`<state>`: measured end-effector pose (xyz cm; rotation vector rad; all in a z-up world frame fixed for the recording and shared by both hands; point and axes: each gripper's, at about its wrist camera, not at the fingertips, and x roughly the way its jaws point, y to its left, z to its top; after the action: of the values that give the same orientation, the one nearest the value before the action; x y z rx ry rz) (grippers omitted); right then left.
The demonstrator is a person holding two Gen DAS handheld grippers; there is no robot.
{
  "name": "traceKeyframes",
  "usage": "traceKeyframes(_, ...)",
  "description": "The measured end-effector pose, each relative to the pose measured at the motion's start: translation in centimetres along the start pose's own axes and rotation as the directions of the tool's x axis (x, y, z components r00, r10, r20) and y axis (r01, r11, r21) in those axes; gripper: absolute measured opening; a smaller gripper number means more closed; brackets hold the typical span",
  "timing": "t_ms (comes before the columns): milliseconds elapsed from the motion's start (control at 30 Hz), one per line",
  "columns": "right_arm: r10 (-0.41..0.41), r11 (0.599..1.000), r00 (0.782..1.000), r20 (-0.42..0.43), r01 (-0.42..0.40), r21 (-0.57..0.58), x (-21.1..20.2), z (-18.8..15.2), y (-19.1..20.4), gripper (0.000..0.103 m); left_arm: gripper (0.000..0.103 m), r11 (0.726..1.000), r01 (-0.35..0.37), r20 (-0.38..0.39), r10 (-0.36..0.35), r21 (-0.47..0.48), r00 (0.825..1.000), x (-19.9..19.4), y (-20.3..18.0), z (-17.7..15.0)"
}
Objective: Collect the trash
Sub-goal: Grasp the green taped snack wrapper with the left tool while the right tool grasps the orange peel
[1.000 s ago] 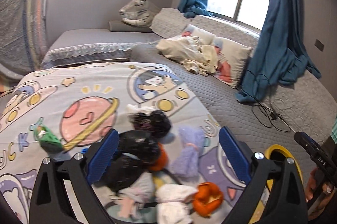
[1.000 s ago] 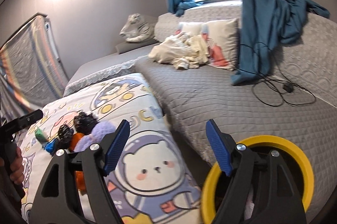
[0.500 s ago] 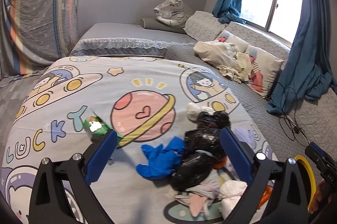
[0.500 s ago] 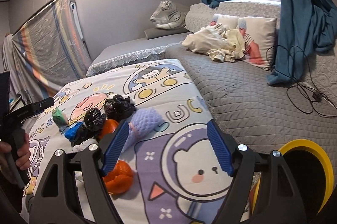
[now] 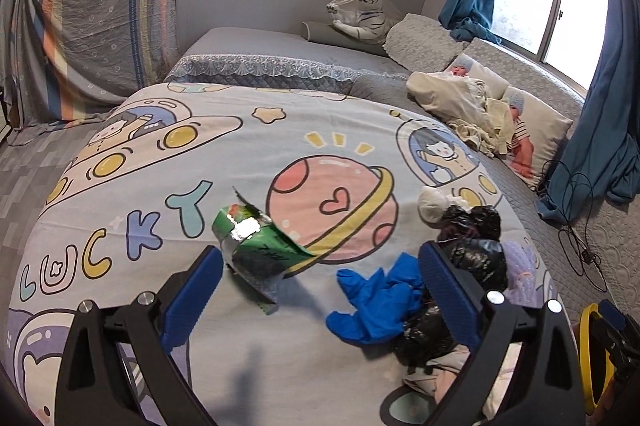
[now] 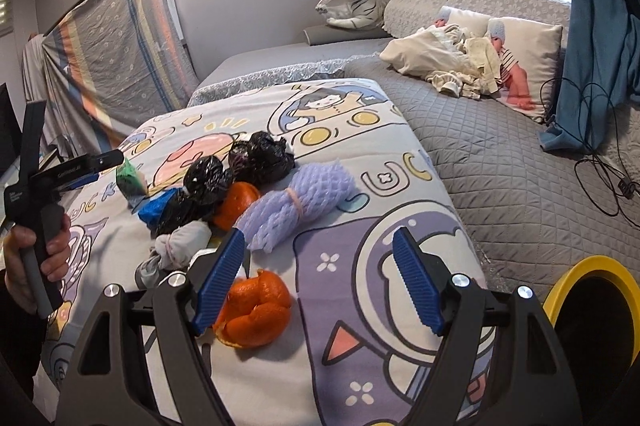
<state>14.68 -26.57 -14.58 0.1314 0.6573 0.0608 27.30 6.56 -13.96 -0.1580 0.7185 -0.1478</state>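
A pile of trash lies on the cartoon-print blanket point(image 5: 168, 209). In the left wrist view a torn green foil wrapper point(image 5: 256, 246) sits just past the left pad and a blue glove point(image 5: 376, 302) by the right pad. My left gripper point(image 5: 320, 286) is open above them, holding nothing. Black knotted bags point(image 5: 472, 230) and a white wad point(image 5: 432, 201) lie to the right. In the right wrist view my right gripper point(image 6: 318, 278) is open and empty. An orange peel point(image 6: 256, 310) lies beside its left pad, with a purple foam net point(image 6: 300, 201) and black bags point(image 6: 260, 153) beyond.
A yellow-rimmed bin point(image 6: 592, 266) stands off the blanket's right edge, also seen as the bin point(image 5: 588, 342) in the left view. A person's hand point(image 6: 36, 258) holds the other tool at left. Grey quilted bed point(image 6: 500, 165), cables point(image 6: 600, 161), pillows and blue curtains lie beyond.
Both views have swung left and dipped toward the pile. The green wrapper and blue glove now sit between the left pads; the orange peel has come up beside the right gripper's left pad.
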Motion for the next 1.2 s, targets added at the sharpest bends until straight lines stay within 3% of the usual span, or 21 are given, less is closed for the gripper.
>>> traceKeyframes(367,0.036,0.999,0.997,-0.063,-0.038,-0.026,1.1,-1.9,0.5,0.073,0.094,0.997,-0.056,-0.039,0.054,-0.051,0.998,2.7,2.4,0.6)
traceKeyframes(900,0.081,0.995,0.986,-0.147,-0.088,-0.039,3.4,-2.8,1.3,0.072,0.094,0.989,-0.067,-0.118,0.051,-0.133,0.992,6.1,5.0,0.6)
traceKeyframes(1067,0.090,0.994,0.980,-0.177,-0.098,-0.038,4.2,-3.2,1.5,0.067,0.094,0.991,-0.061,-0.125,0.046,-0.120,0.991,6.6,4.7,0.5)
traceKeyframes(1200,0.102,0.993,0.977,-0.189,-0.111,-0.039,4.6,-3.1,1.7,0.063,0.082,0.991,-0.065,-0.157,0.046,-0.117,0.987,7.7,4.6,0.4)
